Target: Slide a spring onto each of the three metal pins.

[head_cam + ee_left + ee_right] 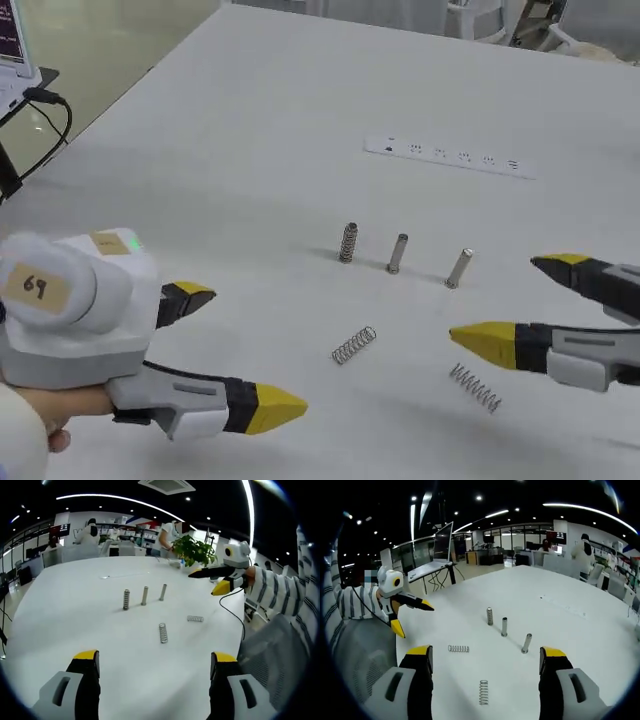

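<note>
While the left gripper (255, 350) and right gripper (493, 298) are open and empty, one spring (348, 243) sits on the left pin (350, 227) and two loose springs (354, 345) (474, 387) lie nearer.

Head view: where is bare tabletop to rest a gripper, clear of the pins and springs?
Free: the white table between the white power strip and the three steel pins, and the far-left stretch. Crowded: around the two loose coil springs in front of the pins.

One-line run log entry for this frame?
left pin sprung | middle pin, right pin bare | loose springs on table | left gripper open | right gripper open
</note>
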